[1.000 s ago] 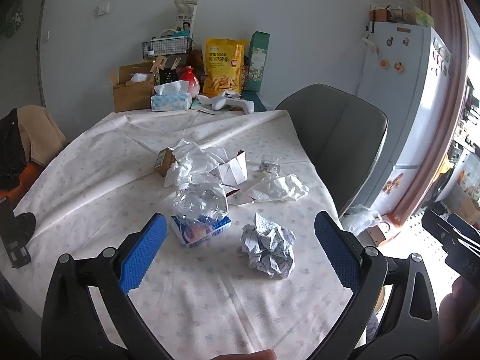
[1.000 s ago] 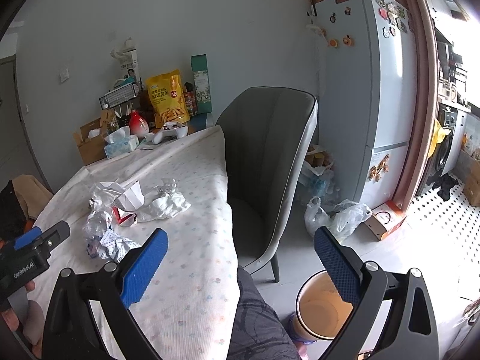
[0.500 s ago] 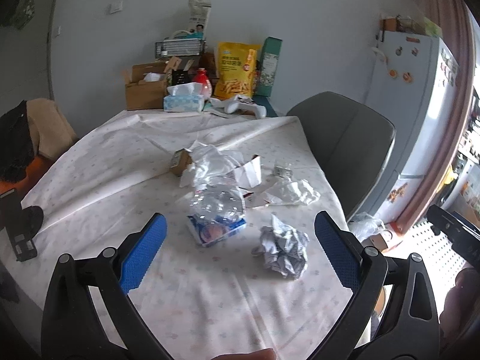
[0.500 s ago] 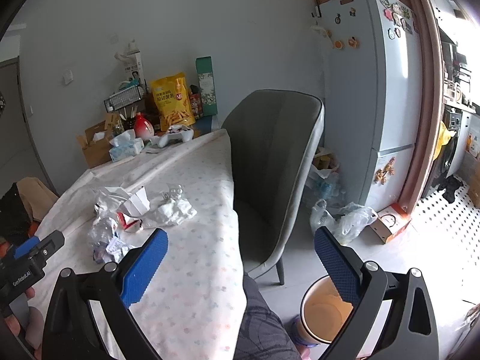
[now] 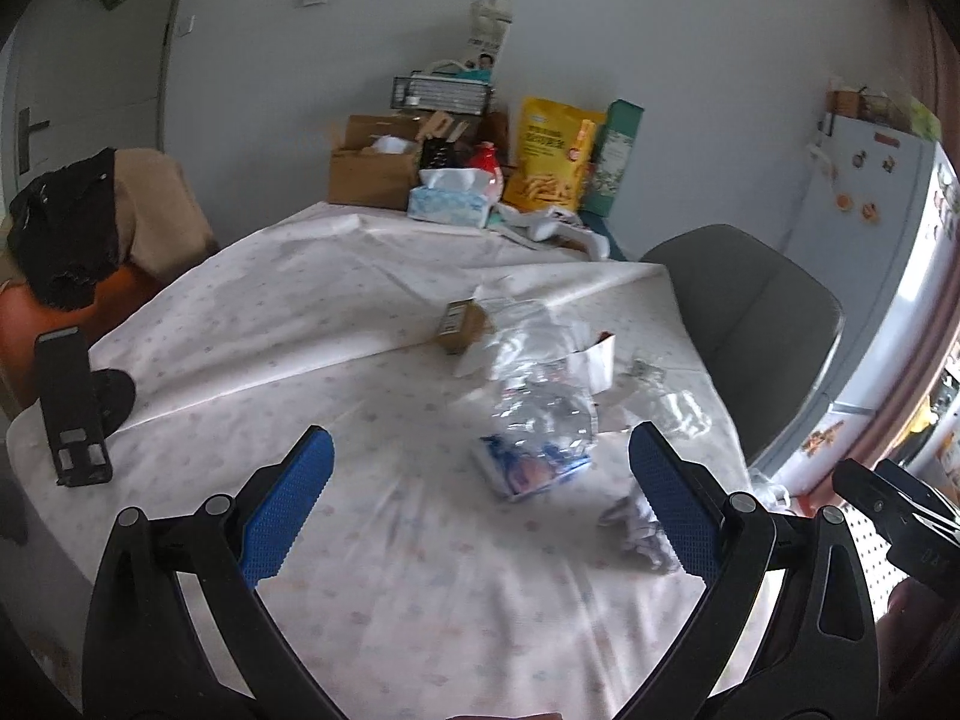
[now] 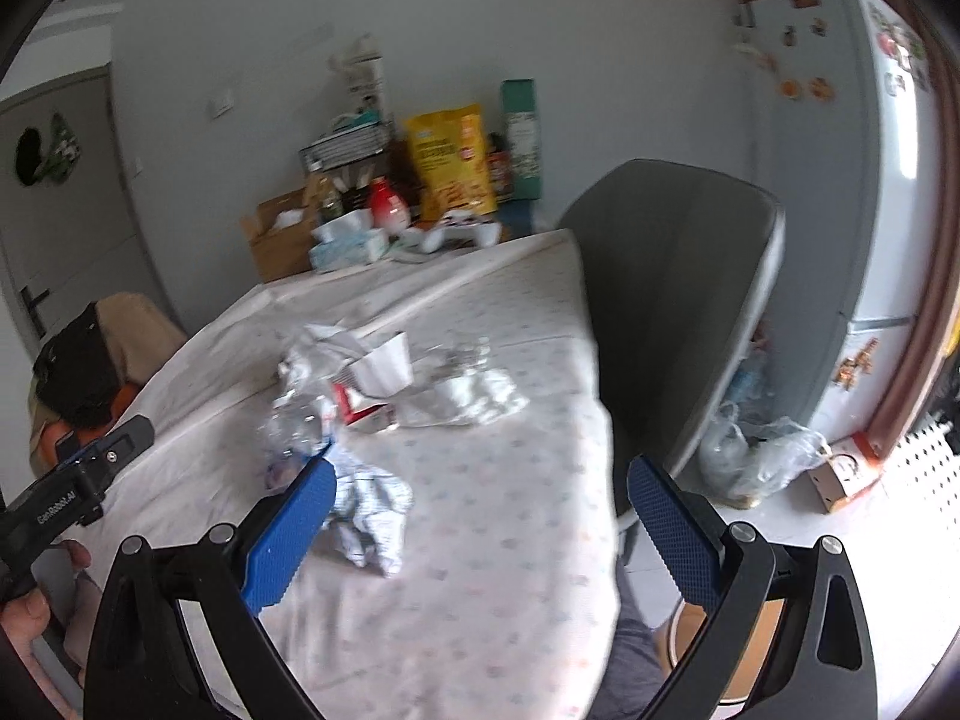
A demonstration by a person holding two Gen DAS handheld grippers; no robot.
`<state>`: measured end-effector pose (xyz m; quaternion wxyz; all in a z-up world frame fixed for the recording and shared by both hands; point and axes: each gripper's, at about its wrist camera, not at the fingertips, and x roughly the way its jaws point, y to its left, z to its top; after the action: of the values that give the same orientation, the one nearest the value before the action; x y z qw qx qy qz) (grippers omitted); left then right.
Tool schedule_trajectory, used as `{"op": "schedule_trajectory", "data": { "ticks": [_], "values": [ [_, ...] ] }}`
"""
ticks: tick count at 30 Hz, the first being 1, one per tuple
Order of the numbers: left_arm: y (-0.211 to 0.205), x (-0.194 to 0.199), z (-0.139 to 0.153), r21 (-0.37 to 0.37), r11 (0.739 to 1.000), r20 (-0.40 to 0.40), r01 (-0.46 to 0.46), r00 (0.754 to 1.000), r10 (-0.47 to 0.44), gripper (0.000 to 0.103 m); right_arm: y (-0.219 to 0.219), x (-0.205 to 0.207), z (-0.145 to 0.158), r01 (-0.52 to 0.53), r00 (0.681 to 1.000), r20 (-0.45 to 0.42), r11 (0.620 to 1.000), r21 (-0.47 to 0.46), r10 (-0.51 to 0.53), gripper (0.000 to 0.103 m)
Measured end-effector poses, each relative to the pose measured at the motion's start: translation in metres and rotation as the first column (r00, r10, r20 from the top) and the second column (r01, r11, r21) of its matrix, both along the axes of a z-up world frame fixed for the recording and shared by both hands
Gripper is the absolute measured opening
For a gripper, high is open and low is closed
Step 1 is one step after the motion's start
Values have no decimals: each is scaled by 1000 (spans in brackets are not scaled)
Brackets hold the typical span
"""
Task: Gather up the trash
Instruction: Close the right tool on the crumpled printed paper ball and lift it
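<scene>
Trash lies on the white tablecloth [image 5: 288, 348]: a crumpled printed paper ball [image 5: 636, 531] [image 6: 369, 510], a crushed clear plastic bottle with a blue label [image 5: 540, 438] [image 6: 294, 420], a white crumpled tissue [image 6: 474, 396], a torn white carton [image 6: 384, 363] and a small brown box [image 5: 462, 324]. My left gripper [image 5: 480, 504] is open and empty above the table's near part, left of the paper ball. My right gripper [image 6: 480, 531] is open and empty, with the paper ball just beyond its left finger [image 6: 294, 534].
A grey chair [image 6: 678, 300] stands at the table's right side. Boxes, a tissue box [image 5: 450, 204] and a yellow snack bag [image 5: 555, 156] crowd the far edge. A black phone stand [image 5: 72, 408] sits at the left edge. Plastic bags [image 6: 756, 456] lie by the fridge [image 6: 840, 180].
The left gripper has swung left, so the trash sits more to its right. The right gripper has swung left from the floor toward the table, bringing the paper ball close.
</scene>
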<state>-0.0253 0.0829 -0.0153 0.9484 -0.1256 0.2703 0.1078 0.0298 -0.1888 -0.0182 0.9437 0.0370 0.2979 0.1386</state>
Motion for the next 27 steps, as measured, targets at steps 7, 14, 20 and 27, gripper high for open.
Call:
{"op": "schedule_trajectory", "data": {
  "ticks": [7,14,20,27],
  "values": [
    [24,1,-16,-7,999,-39,-44,998,44,98,41,15,-17,-94,994,-48,996,-7,94,89],
    [43,2,-34,-17,996,-75,-88,993,87,98,75,25,-47,-184,977,-114,983,-15,181,89],
    [49,7,-44,-22,995,-90,-95,992,92,98,91,38,-74,-229,958,-181,973,-23,221,61],
    [41,25,-52,-35,998,-120,-46,992,41,97,90,46,-84,-276,934,-232,961,10,271,24]
  ]
}}
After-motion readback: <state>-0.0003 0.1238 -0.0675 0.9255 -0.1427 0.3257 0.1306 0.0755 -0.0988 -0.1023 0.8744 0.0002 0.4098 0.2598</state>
